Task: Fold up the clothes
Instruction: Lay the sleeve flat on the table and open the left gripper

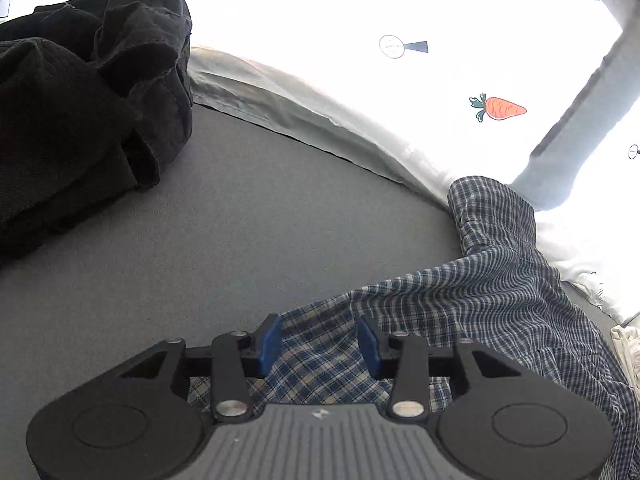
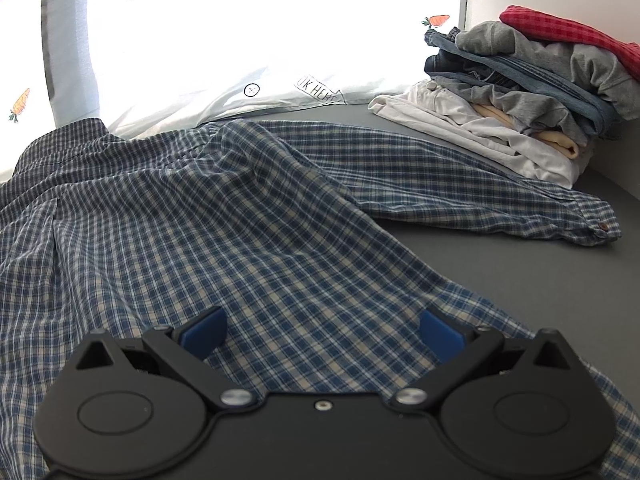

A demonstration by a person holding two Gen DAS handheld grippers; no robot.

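Observation:
A blue and white checked shirt [image 2: 208, 220] lies spread on the grey surface [image 2: 520, 280], one sleeve [image 2: 480, 192] stretched out to the right. My right gripper [image 2: 322, 336] is open just above the shirt's near part, with cloth between the blue pads but not pinched. In the left wrist view the same shirt [image 1: 500, 300] lies at the right. My left gripper [image 1: 319, 346] is open over its near left edge, its blue pads either side of the cloth.
A heap of dark clothes [image 1: 80, 92] sits at the left on the grey surface [image 1: 240, 220]. A stack of folded clothes [image 2: 520, 88] stands at the back right by a wall. A white carrot-print pillow [image 1: 400, 80] lies along the back.

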